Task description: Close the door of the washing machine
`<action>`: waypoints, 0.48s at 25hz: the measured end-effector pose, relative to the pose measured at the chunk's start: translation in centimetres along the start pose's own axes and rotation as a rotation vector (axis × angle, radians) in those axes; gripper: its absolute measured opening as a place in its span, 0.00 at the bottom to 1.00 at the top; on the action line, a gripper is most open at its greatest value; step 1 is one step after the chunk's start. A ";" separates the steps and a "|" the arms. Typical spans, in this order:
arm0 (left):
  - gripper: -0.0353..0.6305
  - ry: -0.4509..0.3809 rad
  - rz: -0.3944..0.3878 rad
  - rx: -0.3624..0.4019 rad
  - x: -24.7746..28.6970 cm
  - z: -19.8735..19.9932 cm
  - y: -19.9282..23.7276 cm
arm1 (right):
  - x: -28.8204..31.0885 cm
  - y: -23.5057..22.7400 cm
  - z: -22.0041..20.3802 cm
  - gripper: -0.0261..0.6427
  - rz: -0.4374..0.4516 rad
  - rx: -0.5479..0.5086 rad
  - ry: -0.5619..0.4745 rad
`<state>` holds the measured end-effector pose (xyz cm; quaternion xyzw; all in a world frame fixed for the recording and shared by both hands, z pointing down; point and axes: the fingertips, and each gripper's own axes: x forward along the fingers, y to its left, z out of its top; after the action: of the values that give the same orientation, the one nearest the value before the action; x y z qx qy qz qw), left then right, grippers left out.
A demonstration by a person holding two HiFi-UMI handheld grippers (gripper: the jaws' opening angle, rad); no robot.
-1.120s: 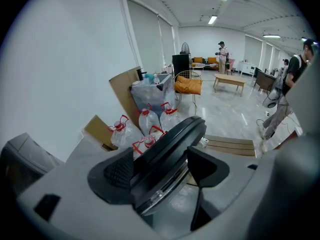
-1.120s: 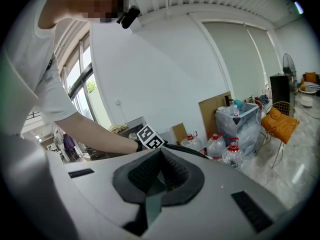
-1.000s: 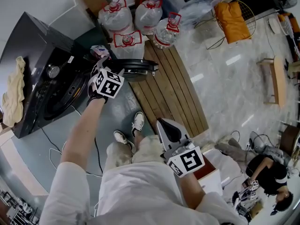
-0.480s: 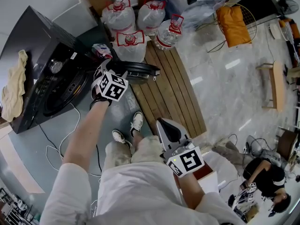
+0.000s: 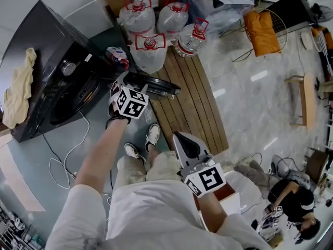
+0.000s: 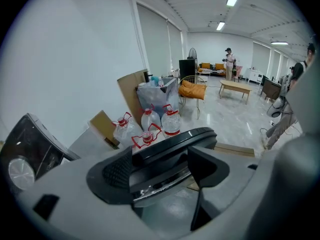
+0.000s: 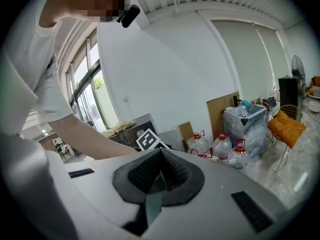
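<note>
Door (image 5: 158, 85) of washing machine (image 5: 44, 43) is open: swung out from the machine's front toward 3 o'clock in the head view, seen edge-on as a dark ring above the grey floor (image 5: 99, 145), far end over the wooden slats (image 5: 190, 100). Machine sits at 10 o'clock from the person's shoes (image 5: 152, 134), with a pale cloth (image 5: 18, 90) draped on top at its 9 o'clock side. Left hand-held gripper (image 5: 126, 82) is at the door, jaws spread wide. In the left gripper view the door's rim runs across the gap between the pads (image 6: 117, 171); can't tell whether either pad presses on it. Right hand-held gripper (image 5: 179, 138) is at 5 o'clock from the left one, close to the person's body and well apart from the door; jaws together, nothing between them. Four water jugs (image 5: 148, 56) with red caps cluster at 12 o'clock from the door, just beside the slats. White cable (image 5: 62, 163) loops on the floor at 6 o'clock of the machine.
</note>
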<state>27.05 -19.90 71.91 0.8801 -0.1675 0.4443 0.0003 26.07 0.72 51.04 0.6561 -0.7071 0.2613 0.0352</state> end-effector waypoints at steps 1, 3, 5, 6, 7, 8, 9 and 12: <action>0.55 -0.003 0.000 -0.014 -0.1 -0.2 -0.1 | 0.0 0.2 -0.1 0.03 0.000 -0.003 0.001; 0.55 -0.001 -0.002 -0.038 -0.5 -0.7 -0.3 | 0.0 0.6 -0.1 0.03 0.001 -0.009 0.005; 0.55 0.006 -0.006 -0.034 -1.0 -1.2 -0.7 | 0.0 1.1 0.0 0.03 0.001 -0.016 0.009; 0.55 0.005 -0.007 -0.029 -1.3 -1.5 -0.9 | 0.0 1.3 0.0 0.03 0.001 -0.021 0.010; 0.55 0.002 -0.007 -0.027 -1.6 -1.8 -1.1 | 0.0 1.6 0.1 0.03 0.002 -0.026 0.011; 0.55 -0.001 -0.005 -0.029 -1.9 -2.1 -1.2 | -0.1 1.9 0.1 0.03 0.004 -0.032 0.011; 0.55 -0.003 -0.002 -0.040 -2.3 -2.5 -1.3 | -0.2 2.3 0.1 0.03 0.006 -0.037 0.011; 0.55 -0.004 -0.001 -0.152 -3.2 -4.1 -1.5 | -0.3 3.4 0.2 0.03 0.017 -0.053 0.016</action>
<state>22.52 -16.96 72.10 0.8785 -0.2002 0.4286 0.0673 22.95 0.92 49.61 0.6467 -0.7191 0.2480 0.0558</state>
